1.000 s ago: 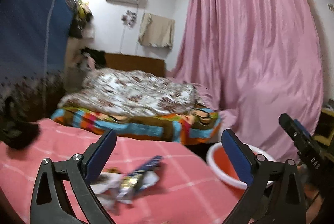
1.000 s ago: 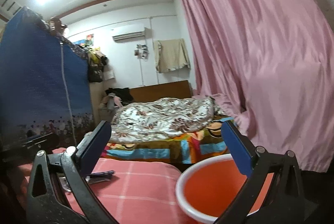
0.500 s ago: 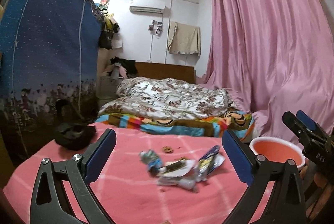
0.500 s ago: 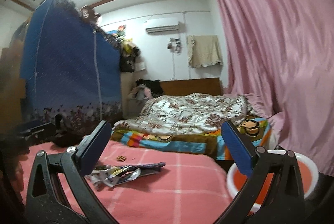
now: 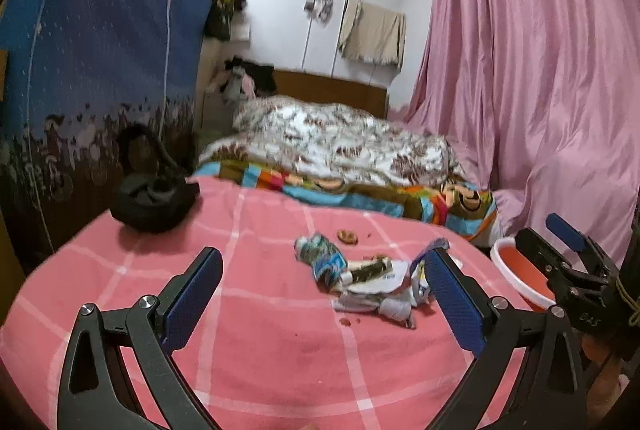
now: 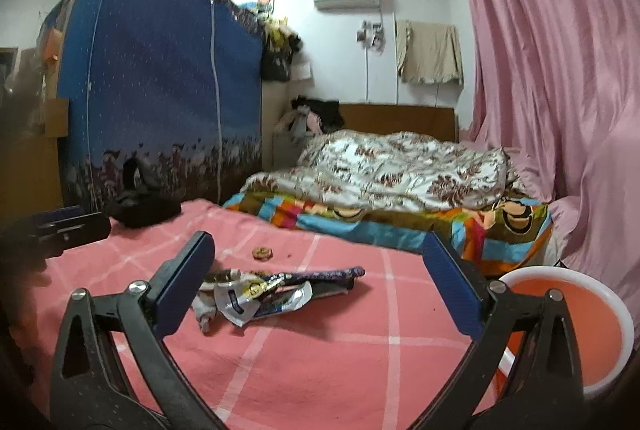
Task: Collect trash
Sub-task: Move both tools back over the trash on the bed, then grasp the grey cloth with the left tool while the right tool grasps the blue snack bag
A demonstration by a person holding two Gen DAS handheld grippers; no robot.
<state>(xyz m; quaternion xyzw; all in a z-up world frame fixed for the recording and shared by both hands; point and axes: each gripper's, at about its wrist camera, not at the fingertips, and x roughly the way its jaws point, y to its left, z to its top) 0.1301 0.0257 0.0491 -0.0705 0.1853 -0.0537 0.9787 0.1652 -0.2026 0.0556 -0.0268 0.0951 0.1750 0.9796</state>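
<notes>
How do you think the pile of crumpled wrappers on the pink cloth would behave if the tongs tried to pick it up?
The crumpled wrappers look thin and creased, so probably light and floppy, collapsing under a pinch. They lie as several loose overlapping pieces, so one grab would likely lift only some. The glossy film may slip between the pads.

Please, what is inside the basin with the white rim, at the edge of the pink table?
The basin shows only its bare orange inside; no trash is visible there. The right gripper covers its near-left part, so that part stays unknown. The wrappers lie on the tablecloth.
</notes>
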